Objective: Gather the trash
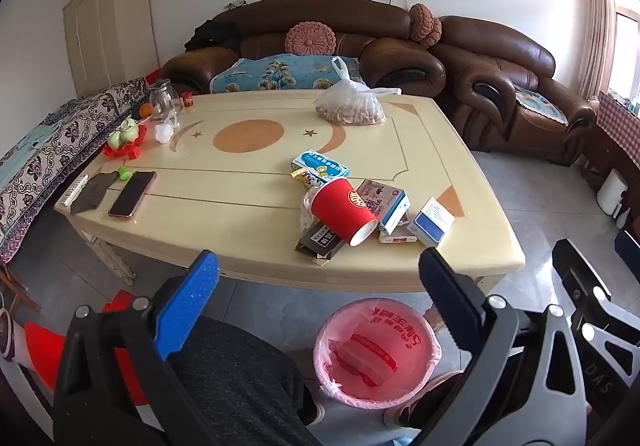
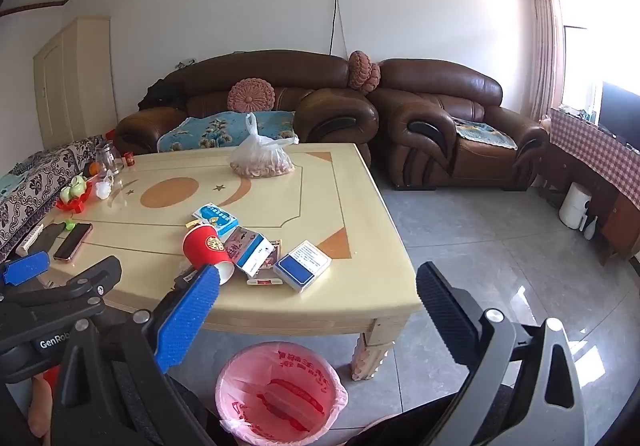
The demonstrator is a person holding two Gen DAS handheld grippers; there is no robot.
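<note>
Your left gripper [image 1: 320, 286] stands wide open, nothing between its jaws: blue pad on the left finger, black ribbed pad on the right. It tips downward. Your right gripper [image 2: 316, 298] is just as wide and empty, blue pad left, black pad right, also tipped down, a little less steeply. The two sit side by side: each shows at the edge of the other's view. Your knee [image 1: 240, 374], in dark grey cloth, lies under the left gripper.

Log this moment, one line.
left gripper: open, empty | right gripper: open, empty | tipped red paper cup: on cream table among cartons | pink-lined bin: on floor below
</note>
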